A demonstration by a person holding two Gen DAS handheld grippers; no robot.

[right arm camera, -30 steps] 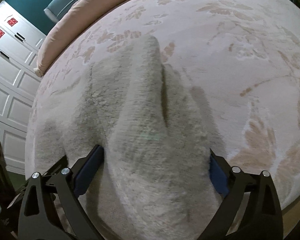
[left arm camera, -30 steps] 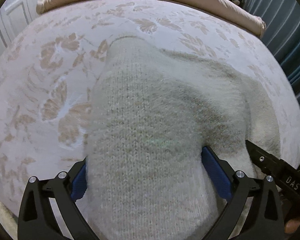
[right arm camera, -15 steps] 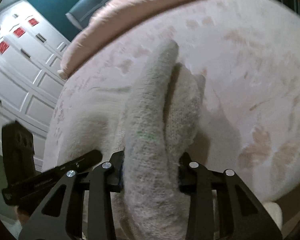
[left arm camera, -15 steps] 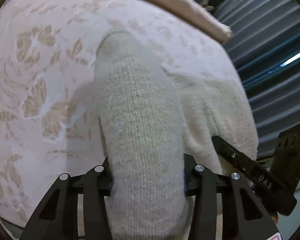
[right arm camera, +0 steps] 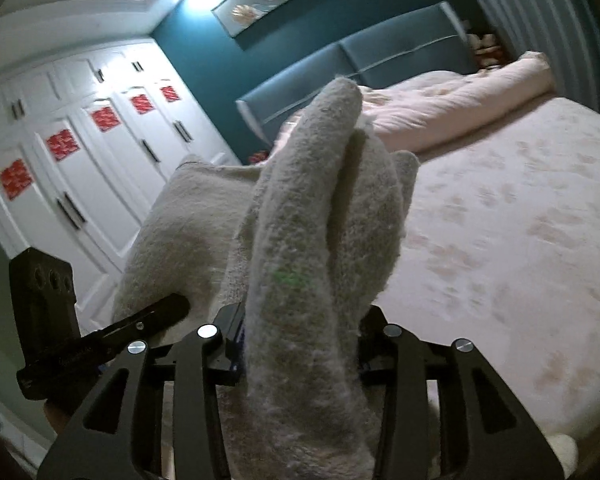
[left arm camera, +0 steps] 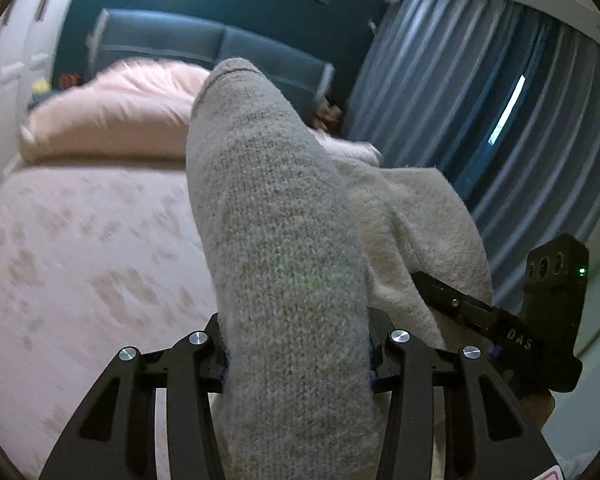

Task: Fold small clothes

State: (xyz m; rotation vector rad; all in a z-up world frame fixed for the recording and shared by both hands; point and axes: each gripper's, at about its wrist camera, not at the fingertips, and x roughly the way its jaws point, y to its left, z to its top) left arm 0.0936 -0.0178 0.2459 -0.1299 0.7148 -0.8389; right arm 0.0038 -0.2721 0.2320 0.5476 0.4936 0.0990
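Note:
A grey-beige knit garment (left arm camera: 276, 220) hangs lifted above the bed, bunched into thick folds. In the left wrist view my left gripper (left arm camera: 296, 356) is shut on one bunched edge of it, the knit filling the gap between the pads. The other gripper's black finger (left arm camera: 460, 308) shows at the right against the same cloth. In the right wrist view the garment (right arm camera: 320, 220) stands up in two folds, and my right gripper (right arm camera: 300, 344) pinches it; its jaws are opening slightly with the cloth still pressed between them. The left gripper's finger (right arm camera: 140, 320) lies at the left.
Below lies a bed with a pale floral cover (left arm camera: 80, 260) (right arm camera: 520, 220). A pink duvet (left arm camera: 112, 120) is piled at the teal headboard (left arm camera: 220, 48). Blue curtains (left arm camera: 480, 120) hang on one side, white wardrobe doors (right arm camera: 80, 160) on the other.
Both grippers closed on the garment where it lay on the bed, then rose and tipped up. The knit now hangs off the cover, and the headboard, curtains and wardrobe have come into view.

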